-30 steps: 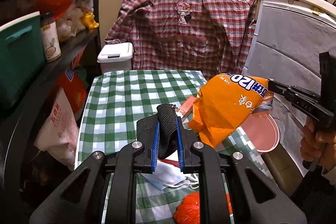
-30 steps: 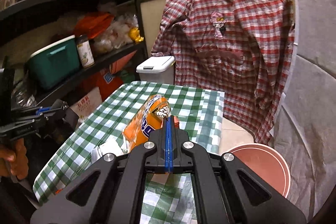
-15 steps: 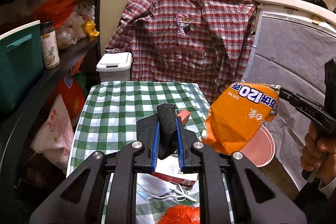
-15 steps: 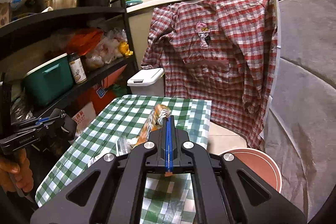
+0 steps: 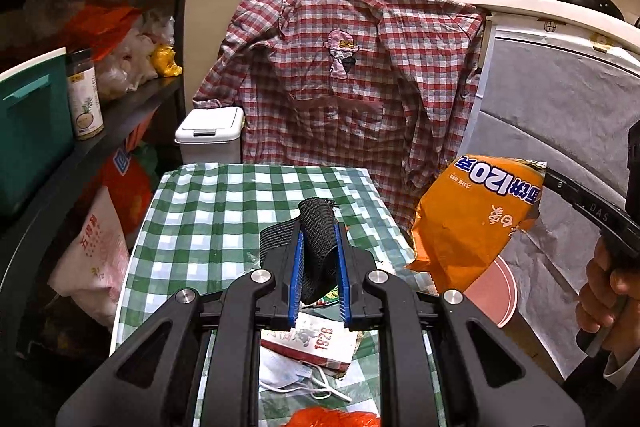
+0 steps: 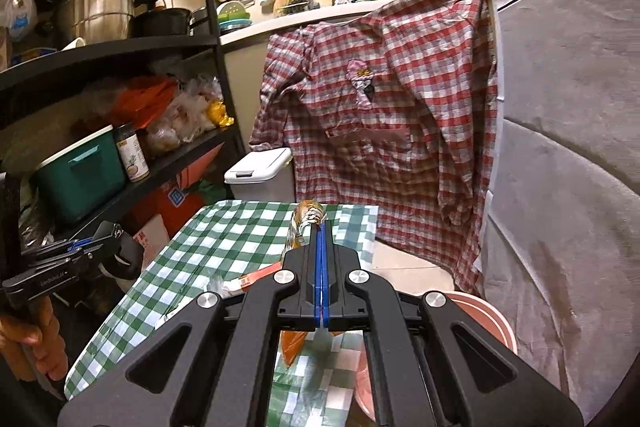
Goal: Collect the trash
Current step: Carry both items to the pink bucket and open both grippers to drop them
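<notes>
Left claw [image 5: 318, 259] is clamped on a rolled-up black mesh strap [image 5: 318, 227], held over the green checked tabletop [image 5: 208, 211]. Right claw [image 6: 321, 267] is squeezed fully together, pinching the top edge of an orange snack bag [image 5: 472, 223] that dangles off the tabletop's edge at about 3 o'clock, above the pink bin [image 5: 496, 291]. A face mask [image 5: 288, 375] and a 1928 packet [image 5: 320, 343] lie on the tabletop around 6 o'clock.

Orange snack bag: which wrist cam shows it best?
Left wrist view: the orange snack bag hangs broadside, print readable, pinched at its top by the right gripper. Right wrist view shows only a crumpled edge beyond its own shut fingers.
</notes>
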Demonstrator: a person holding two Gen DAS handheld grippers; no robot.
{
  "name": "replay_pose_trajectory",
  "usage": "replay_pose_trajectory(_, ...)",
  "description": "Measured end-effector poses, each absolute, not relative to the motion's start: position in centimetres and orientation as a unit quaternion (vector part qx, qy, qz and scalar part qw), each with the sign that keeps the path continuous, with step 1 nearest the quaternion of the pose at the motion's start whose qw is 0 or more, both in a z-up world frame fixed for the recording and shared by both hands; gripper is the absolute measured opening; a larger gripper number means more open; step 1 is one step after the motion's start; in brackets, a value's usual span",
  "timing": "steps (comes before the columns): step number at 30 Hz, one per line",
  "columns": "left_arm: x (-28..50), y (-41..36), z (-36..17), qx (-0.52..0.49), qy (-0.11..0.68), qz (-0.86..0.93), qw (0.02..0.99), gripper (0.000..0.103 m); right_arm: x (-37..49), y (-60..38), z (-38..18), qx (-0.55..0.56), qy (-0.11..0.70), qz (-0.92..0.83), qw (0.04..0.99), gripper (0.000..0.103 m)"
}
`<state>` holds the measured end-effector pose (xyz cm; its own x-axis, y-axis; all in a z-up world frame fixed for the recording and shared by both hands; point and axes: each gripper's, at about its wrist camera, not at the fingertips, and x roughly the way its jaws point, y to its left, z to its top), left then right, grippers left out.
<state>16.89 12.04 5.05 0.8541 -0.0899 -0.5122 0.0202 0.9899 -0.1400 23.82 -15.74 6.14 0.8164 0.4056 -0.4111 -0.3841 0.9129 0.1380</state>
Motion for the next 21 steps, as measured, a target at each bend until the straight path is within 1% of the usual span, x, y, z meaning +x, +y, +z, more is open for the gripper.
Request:
replay_pose_trajectory(13,18.1,9.1,5.3,-0.070,0.265,-0.050,0.961,0.015,24.1,-19.4,6.7,0.034,0.210,0.165,0.963,0.000)
replay_pose_trajectory(21,19.3,5.7,5.0,-0.067,0.270,-0.076,0.958,0.015,24.4,-21.7,6.6,0.030,0.208,0.132,0.969,0.000)
